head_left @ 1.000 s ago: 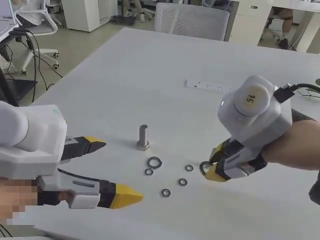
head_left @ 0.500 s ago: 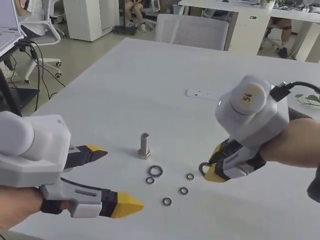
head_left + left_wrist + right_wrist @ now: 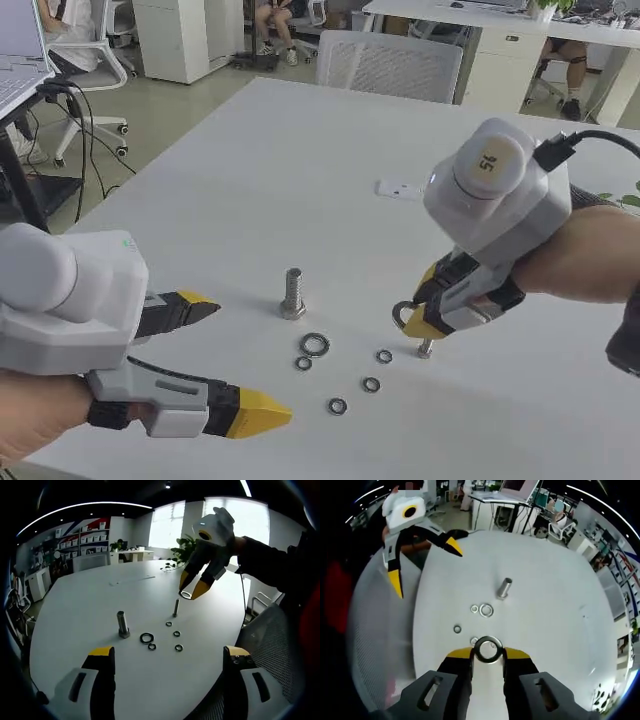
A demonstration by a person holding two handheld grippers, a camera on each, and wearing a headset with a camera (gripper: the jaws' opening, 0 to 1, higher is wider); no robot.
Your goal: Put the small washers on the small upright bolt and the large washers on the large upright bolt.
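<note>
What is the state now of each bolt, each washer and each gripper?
Right gripper: shut on the held washer.
Left gripper: open, empty.
Large bolt: upright, no washer on it.
Small bolt: upright, below the held washer.
Loose washers: five, flat on the table.

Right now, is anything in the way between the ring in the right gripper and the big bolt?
Nothing visible is. The right gripper holds the ring in the air, with bare table between it and the big bolt. The loose washers lie flat below that path. The small bolt stands close under the gripper.
</note>
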